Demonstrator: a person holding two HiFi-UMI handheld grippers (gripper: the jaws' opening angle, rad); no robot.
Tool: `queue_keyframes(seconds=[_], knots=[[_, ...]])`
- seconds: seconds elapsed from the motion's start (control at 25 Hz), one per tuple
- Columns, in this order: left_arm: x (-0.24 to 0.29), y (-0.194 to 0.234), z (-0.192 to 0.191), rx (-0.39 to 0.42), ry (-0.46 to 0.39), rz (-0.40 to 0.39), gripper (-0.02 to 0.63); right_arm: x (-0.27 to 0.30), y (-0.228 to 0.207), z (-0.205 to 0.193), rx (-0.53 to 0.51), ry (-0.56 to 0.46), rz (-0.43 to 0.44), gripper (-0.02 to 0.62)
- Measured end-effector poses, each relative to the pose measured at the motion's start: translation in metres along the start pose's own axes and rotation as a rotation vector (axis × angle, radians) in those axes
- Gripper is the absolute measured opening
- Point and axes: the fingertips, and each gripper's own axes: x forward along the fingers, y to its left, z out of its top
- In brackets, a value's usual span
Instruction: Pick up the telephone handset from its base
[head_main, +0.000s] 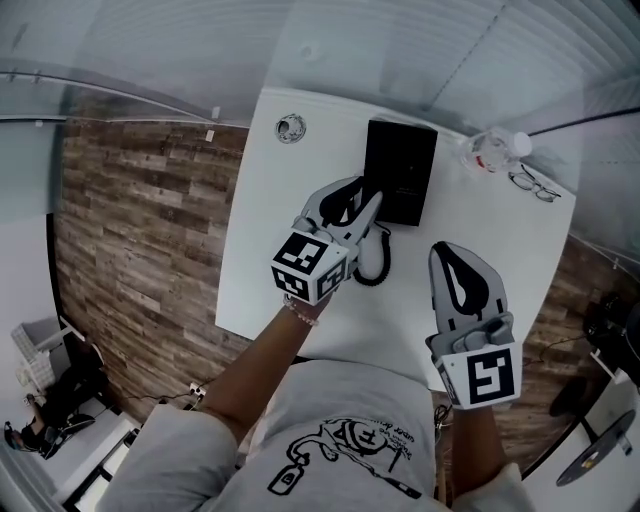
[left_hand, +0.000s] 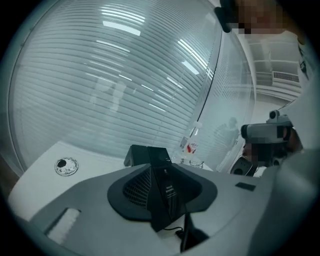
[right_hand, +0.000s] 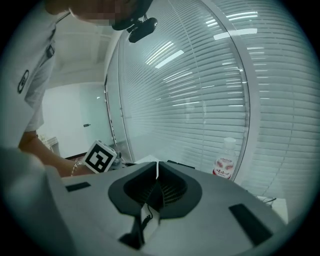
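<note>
One black telephone base (head_main: 405, 150) lies on the white desk (head_main: 260, 260) near its far edge, with one clear plastic bottle (head_main: 490, 150) and one pair of glasses (head_main: 535, 185) at its right. The left gripper (head_main: 365, 193) has its jaws parted around the black handset (left_hand: 162, 192), which is on the base's left side. The right gripper (head_main: 441, 252) has its jaws pressed together and empty, over bare desk

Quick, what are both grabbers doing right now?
Left gripper: open, black plastic telephone handset between its jaws, not clamped.
Right gripper: shut, empty.
</note>
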Motion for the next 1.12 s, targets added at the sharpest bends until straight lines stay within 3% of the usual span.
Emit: queue_keyframes(seconds=[0.32, 0.6, 0.76, 0.96, 1.12], knots=[[0.031, 0.039, -0.029, -0.058, 0.037, 0.024, 0.146, 0.018, -0.006, -0.020, -0.026, 0.018, 0.029, 0.011], [0.049, 0.043, -0.037, -0.118, 0.032, -0.028, 0.175, 0.026, -0.012, -0.036, 0.003, 0.045, 0.035, 0.011], [0.047, 0.042, -0.036, -0.146, 0.018, -0.049, 0.145, 0.027, -0.015, -0.040, 0.015, 0.045, 0.029, 0.011], [0.040, 0.041, -0.030, -0.223, 0.008, -0.009, 0.100, 0.023, -0.013, -0.039, 0.017, 0.050, 0.029, 0.011], [0.034, 0.037, -0.025, -0.239, 0.011, 0.006, 0.091, 0.018, -0.012, -0.033, 0.016, 0.041, 0.017, 0.011]])
